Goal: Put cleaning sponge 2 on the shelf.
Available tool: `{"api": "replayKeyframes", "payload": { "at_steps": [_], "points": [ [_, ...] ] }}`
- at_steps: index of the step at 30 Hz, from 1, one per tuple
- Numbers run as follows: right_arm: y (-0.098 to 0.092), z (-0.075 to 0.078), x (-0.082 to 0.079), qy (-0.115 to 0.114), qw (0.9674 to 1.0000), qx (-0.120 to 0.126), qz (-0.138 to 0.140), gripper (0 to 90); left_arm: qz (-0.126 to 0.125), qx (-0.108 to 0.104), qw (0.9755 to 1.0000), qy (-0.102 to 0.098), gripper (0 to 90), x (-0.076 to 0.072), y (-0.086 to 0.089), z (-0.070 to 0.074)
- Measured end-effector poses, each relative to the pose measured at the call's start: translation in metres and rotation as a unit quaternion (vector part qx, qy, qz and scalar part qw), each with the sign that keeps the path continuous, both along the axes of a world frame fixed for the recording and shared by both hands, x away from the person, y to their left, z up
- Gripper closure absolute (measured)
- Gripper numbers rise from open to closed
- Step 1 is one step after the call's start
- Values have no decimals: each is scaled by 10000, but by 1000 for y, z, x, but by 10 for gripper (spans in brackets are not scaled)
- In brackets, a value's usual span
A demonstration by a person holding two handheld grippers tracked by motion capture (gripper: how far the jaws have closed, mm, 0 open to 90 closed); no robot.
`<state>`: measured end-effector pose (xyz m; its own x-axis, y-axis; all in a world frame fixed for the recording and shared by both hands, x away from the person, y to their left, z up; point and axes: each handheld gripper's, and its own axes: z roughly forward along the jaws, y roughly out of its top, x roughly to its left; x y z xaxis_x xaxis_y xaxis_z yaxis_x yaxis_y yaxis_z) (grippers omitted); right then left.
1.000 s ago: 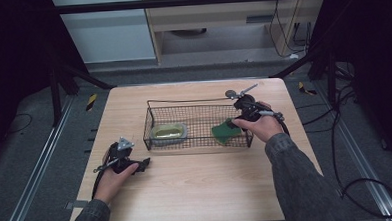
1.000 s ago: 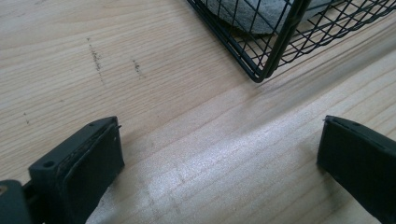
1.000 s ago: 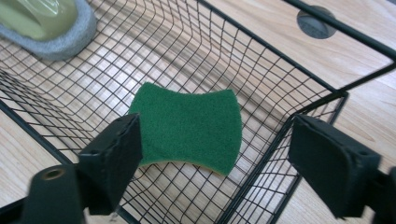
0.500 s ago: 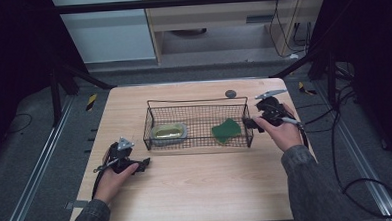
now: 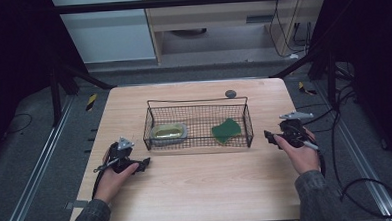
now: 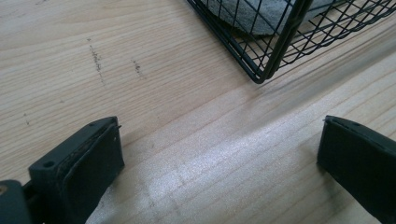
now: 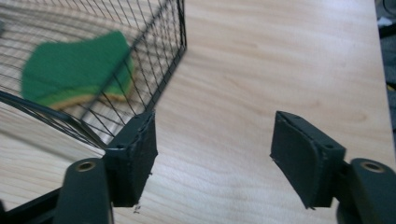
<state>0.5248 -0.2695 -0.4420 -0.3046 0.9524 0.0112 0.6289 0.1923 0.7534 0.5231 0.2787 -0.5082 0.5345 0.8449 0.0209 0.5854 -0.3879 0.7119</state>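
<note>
One black wire-mesh basket (image 5: 246,119) w/ 1 green sponge (image 5: 226,129) & 1 grey oval dish (image 5: 169,131). Left gripper (image 6: 219,154) & right gripper (image 7: 214,154): jaws apart, empty.

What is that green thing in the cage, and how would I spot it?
On the wooden table stands a black wire basket. The green sponge lies flat at its right end, beside a grey dish, and has a yellow underside.

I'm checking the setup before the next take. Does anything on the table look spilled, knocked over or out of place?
Nothing stands out. The wire basket sits square on the table, with the green sponge and a shallow dish inside. A small dark round object lies behind the basket. Both grippers are open and empty.
</note>
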Motion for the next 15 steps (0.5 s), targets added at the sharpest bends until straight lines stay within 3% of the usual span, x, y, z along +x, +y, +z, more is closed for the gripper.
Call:
{"api": "replayKeyframes", "payload": {
  "at_steps": [7,15],
  "points": [
    [2,-32,6,218,9997,-9,-149,152,9,-3,10000,5,0,1,0,0],
    [7,-55,18,383,9988,-107,-275,95,8,-8,10000,3,0,1,0,0]
  ]
}}
